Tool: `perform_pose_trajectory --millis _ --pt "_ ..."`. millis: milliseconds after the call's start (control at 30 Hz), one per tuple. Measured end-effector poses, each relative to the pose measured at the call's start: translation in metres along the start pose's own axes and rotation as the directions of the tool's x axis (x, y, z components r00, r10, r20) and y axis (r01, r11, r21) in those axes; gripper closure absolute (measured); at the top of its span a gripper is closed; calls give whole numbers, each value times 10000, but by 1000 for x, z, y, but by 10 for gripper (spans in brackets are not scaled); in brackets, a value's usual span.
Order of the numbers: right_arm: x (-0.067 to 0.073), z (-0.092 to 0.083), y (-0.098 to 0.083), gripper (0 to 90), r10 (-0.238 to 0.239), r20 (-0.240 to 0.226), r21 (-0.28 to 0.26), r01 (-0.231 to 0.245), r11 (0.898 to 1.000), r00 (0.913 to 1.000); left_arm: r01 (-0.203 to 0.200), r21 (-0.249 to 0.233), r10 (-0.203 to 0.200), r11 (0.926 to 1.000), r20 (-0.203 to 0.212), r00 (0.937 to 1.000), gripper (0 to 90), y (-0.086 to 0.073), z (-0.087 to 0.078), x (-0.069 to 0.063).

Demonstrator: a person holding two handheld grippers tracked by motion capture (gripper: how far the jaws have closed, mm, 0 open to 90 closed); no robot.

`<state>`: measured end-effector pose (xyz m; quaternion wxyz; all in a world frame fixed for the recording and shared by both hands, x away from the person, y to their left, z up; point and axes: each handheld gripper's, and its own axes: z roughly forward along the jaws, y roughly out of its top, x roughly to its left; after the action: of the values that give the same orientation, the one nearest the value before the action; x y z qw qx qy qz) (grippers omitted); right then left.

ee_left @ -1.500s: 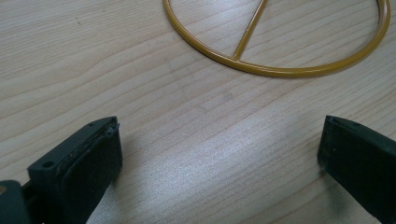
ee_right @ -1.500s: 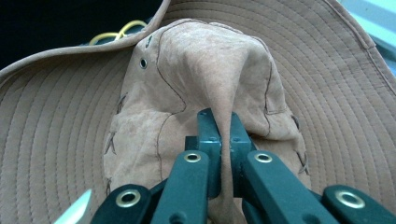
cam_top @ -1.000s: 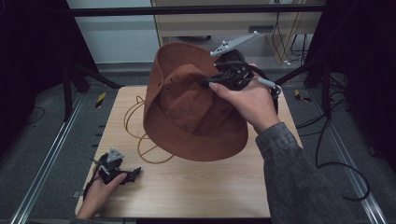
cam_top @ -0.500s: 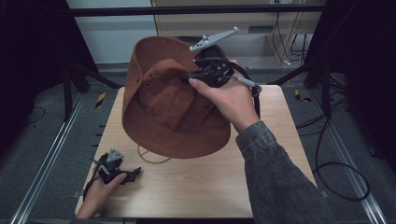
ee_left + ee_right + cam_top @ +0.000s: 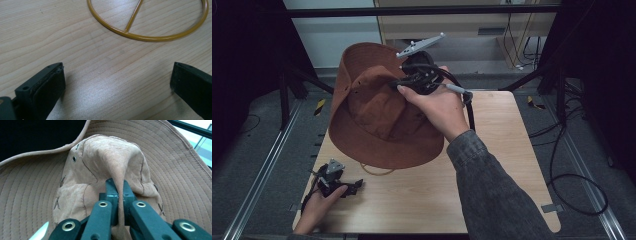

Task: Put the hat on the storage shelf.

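The right gripper (image 5: 412, 82) was clamped on a brown wide-brimmed hat (image 5: 377, 112), its jaws pinched shut on a fold of the crown fabric. In the right gripper view the fold of suede-like cloth rose between the two jaws (image 5: 117, 192), and the pads themselves were buried in the fabric and could not be made out. The hat hung tilted above the far left part of the wooden worktop (image 5: 502, 150), crown towards the camera and brim (image 5: 357, 55) lifted at the back. In the high view the right hand (image 5: 437, 107) covered part of the crown and the gripper's body, so the exact spot of the grip was hidden there. Whether the hat's lower brim touched the worktop could not be told from that angle.

A yellow wire ring (image 5: 147, 37) lay flat on the worktop. From above, a short arc of it (image 5: 374, 171) peeked out under the near brim, the rest being covered by the hat. In the left gripper view its upper part was cut off by the frame edge, and a straight yellow bar ran across inside it.

The left gripper (image 5: 332, 180) lay low at the near left corner of the worktop, held in the left hand (image 5: 314, 210), which was partly cut off by the bottom edge. Its jaws stood wide apart with nothing between them but bare wood, near the ring and not touching it.
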<state>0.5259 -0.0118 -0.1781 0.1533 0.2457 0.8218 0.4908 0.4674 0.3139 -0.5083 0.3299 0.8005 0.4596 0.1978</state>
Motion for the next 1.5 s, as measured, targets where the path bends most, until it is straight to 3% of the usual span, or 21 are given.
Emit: perform_pose_trajectory --millis 733,1500 --pt "5 28 18 891 -147 14 253 147 9996 9999 -34 0 34 10000 -16 10000 0 0 0 0" --pt "12 66 15 891 -101 -242 752 119 9971 9997 -89 52 89 9999 -2 10000 0 0 -1 0"
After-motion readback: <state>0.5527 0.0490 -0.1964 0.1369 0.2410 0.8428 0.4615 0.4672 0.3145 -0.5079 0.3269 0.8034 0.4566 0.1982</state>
